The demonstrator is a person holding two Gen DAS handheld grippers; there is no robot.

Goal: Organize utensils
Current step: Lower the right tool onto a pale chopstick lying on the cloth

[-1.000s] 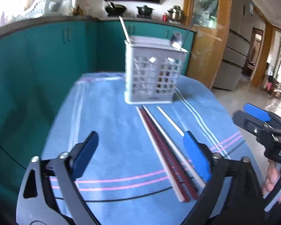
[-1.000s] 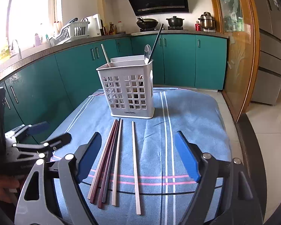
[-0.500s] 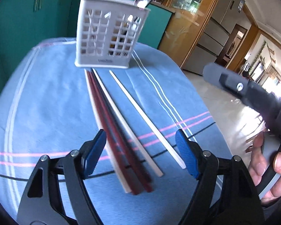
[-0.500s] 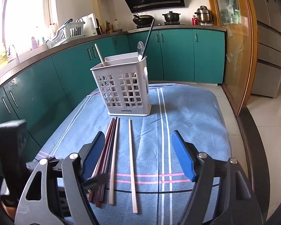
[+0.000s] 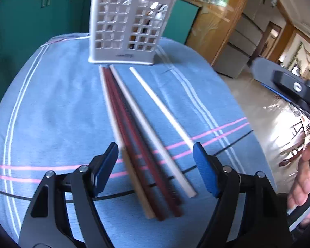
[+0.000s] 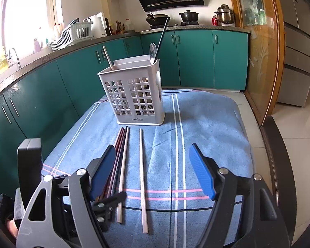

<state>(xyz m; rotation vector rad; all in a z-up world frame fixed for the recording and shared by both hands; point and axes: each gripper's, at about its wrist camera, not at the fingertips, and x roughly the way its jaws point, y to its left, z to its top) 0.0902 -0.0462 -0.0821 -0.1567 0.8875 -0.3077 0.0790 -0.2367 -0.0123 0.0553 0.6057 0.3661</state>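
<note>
1. the left tool (image 5: 156, 171) is released, its blue pads spread wide at the bottom of the left wrist view, straddling the near ends of the bunched chopsticks (image 5: 146, 144).
2. the right tool (image 6: 152, 172) is also released, pads wide apart low in the right wrist view, above the blue striped cloth (image 6: 206, 128) on the worktop.
3. a lone pale chopstick (image 6: 142, 177) lies just right of the bunch, apart from it.
4. beyond them, upper centre, stands the white utensil basket (image 6: 134, 95), upright, holding a spoon (image 6: 153, 50) and sticks.
</note>
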